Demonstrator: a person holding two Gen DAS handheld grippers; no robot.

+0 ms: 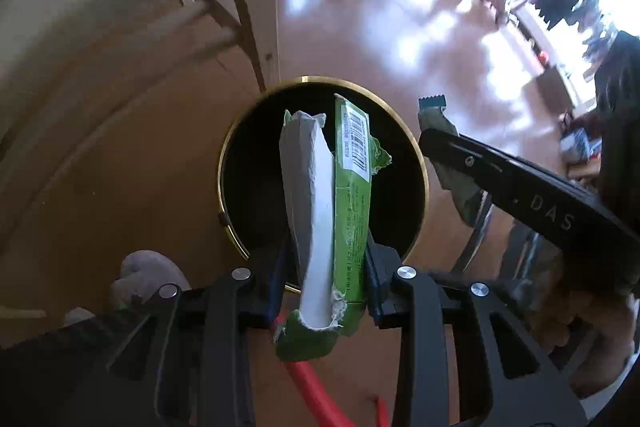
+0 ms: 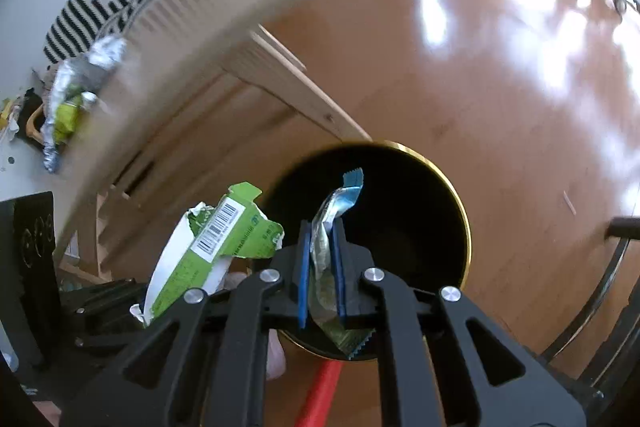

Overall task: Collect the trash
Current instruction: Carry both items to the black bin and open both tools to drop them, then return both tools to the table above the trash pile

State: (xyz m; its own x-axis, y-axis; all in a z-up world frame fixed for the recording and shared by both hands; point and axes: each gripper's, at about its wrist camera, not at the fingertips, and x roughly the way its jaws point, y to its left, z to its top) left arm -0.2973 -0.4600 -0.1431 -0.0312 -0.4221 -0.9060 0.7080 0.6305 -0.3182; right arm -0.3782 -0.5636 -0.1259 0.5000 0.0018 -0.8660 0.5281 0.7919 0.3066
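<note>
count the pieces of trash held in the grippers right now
2: a green carton clamped in the left gripper, and a foil wrapper pinched in the right gripper, both above the bin. More trash lies on the table.

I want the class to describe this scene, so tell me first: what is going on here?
A person is collecting trash with two hand-held grippers. The left gripper clamps a torn green carton, and the right gripper is shut on a crumpled foil wrapper. Both are held above the open black bin on the wooden floor. Neither piece has been dropped yet.
</note>
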